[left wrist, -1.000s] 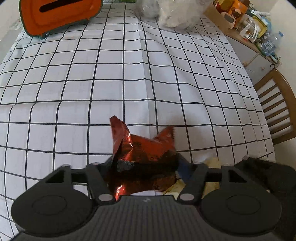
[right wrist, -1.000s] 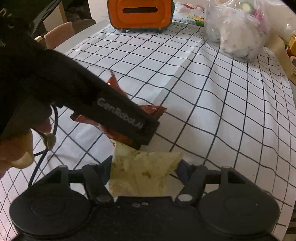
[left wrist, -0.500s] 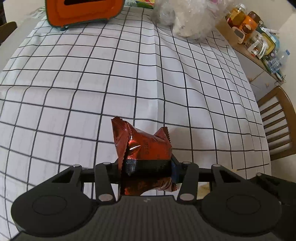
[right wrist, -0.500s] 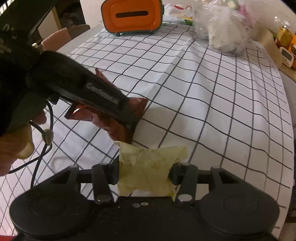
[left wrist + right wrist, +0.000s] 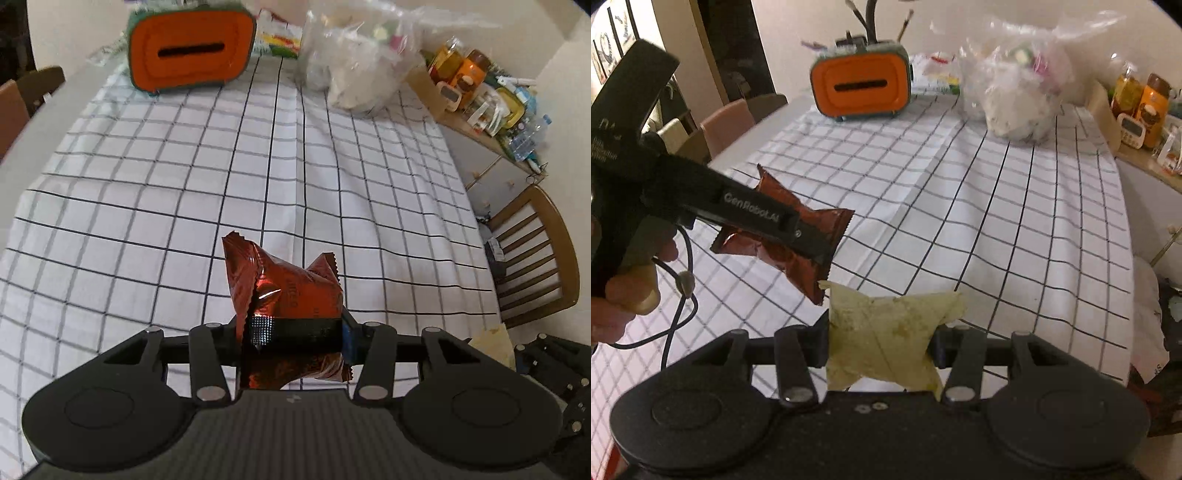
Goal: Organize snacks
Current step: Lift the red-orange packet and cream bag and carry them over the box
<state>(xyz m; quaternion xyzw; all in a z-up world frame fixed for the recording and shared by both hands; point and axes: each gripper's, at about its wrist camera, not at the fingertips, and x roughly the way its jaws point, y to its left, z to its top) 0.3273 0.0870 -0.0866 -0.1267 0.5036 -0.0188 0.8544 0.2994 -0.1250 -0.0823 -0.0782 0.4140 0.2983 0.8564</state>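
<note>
**Two snack packets held above the checked tablecloth**

A white tablecloth (image 5: 155, 192) with a dark grid covers the table. At its far end stands an orange box (image 5: 192, 51) with a dark slot across its face, and to the right of it sits a bulging clear plastic bag (image 5: 362, 62) with pale contents. Beyond the table's right edge a wooden chair (image 5: 535, 258) faces in, and farther back a low cabinet carries jars and bottles (image 5: 480, 85), blurred and hard to tell apart.

The left gripper (image 5: 291, 328) is clamped on a shiny red foil packet (image 5: 288, 284); the pads press its sides near the lower half, and its crimped corners stick up above the fingers. The packet hangs clear of the cloth, over the near middle of the table.

The right gripper (image 5: 882, 347) is clamped on a pale yellow packet (image 5: 886, 332), crumpled flat between the pads, also off the table. In the right wrist view the left tool reaches in from the left, gripped by a hand (image 5: 624, 295), and the red packet's lower corner sits just beside the yellow one's top left corner.
</note>
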